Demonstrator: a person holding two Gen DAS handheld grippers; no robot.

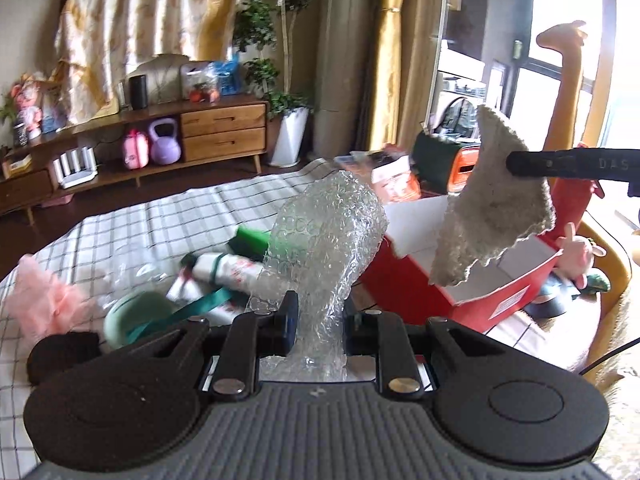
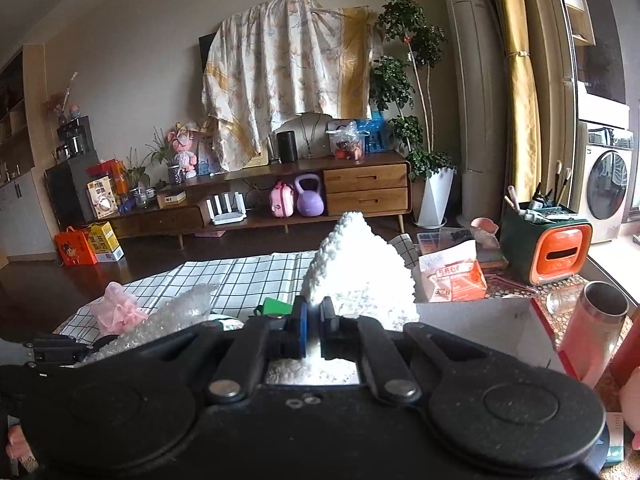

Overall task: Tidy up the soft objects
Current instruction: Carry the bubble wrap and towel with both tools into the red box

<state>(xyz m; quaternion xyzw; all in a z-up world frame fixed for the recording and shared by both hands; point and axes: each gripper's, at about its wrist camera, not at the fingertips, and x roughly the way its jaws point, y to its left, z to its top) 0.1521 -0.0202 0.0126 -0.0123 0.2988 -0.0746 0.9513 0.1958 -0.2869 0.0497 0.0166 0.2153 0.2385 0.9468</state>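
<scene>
A: What's each gripper holding?
B: Left gripper [image 1: 316,320] pinches bubble wrap [image 1: 324,236]; right gripper [image 2: 314,330] clamps a woolly cloth [image 2: 356,276], hanging at two o'clock above the red box [image 1: 496,292].

Crumpled bubble wrap [image 1: 320,248] and pale cloth [image 1: 496,208] hang above red box [image 1: 500,296].
</scene>
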